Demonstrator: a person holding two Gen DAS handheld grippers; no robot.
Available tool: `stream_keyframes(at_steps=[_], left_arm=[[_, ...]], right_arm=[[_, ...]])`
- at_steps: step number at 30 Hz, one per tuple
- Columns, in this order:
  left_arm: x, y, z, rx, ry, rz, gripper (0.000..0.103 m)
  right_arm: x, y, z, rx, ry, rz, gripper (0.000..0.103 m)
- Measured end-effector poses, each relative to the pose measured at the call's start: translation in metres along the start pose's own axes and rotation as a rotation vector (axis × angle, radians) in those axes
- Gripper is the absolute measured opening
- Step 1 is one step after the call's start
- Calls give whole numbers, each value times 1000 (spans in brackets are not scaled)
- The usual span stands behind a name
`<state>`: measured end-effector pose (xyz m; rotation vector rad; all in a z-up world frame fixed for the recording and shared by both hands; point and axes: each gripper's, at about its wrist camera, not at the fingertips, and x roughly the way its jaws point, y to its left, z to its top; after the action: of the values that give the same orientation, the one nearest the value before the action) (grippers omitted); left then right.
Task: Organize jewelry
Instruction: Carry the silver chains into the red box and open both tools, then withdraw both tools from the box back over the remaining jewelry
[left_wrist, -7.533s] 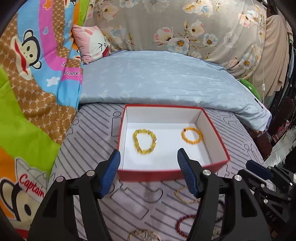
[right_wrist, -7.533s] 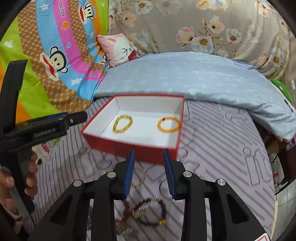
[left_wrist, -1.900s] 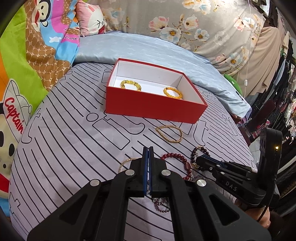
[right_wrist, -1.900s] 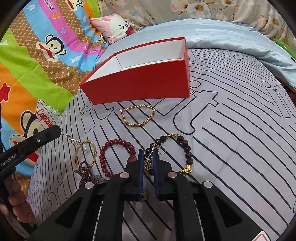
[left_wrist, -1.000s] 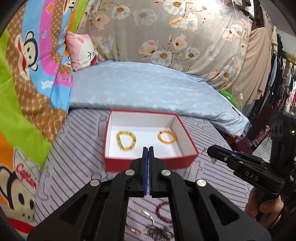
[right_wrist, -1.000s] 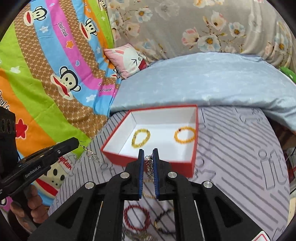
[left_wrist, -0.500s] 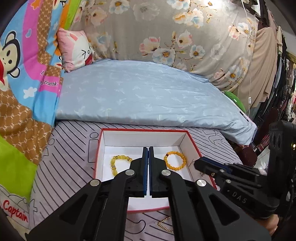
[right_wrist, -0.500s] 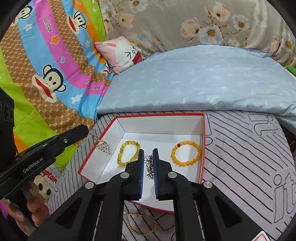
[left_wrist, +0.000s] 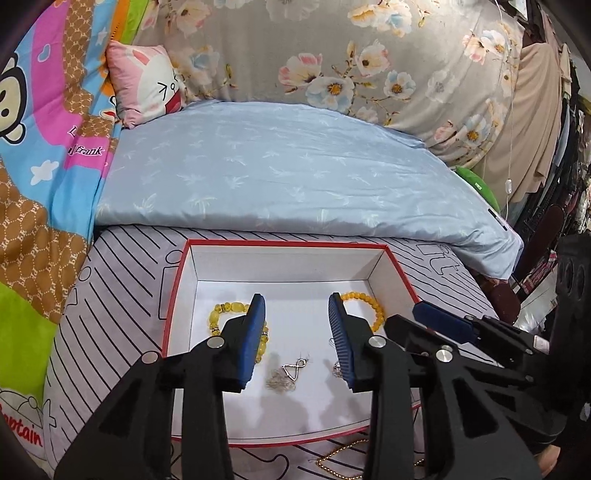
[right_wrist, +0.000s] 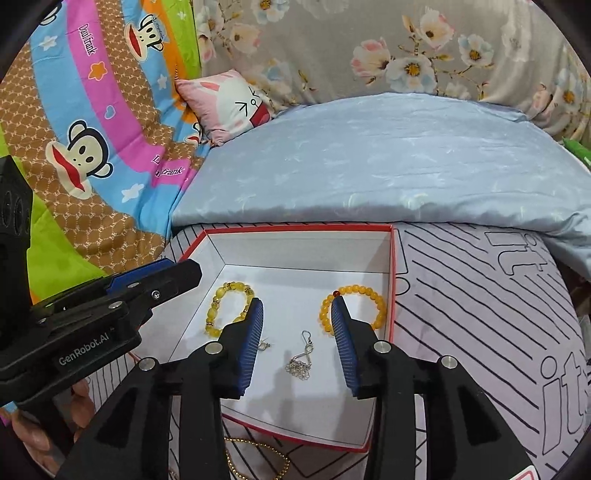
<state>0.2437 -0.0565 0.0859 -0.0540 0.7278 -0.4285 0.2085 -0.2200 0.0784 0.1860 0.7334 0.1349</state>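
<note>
Two silver earrings (right_wrist: 301, 356) lie flat in the red box (right_wrist: 393, 258) (white inside), between two yellow bead bracelets (right_wrist: 227, 308).

My 2 grippers crowd side by side over the open red box (left_wrist: 177, 295), whose white floor is bare toward the back wall, while 2 yellow bracelets (right_wrist: 227, 308) and 2 silver earrings (right_wrist: 301, 356) occupy the rest.
</note>
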Motion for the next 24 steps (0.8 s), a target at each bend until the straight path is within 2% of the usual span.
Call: stream_keyframes(at_steps=[11, 24], left_arm=[[-15, 9, -8, -9, -1, 34, 34], [-61, 18, -35, -28, -2, 60, 35]], right_arm=[[-18, 6, -11, -7, -7, -4, 40], [-76, 12, -46, 2, -25, -16, 40]])
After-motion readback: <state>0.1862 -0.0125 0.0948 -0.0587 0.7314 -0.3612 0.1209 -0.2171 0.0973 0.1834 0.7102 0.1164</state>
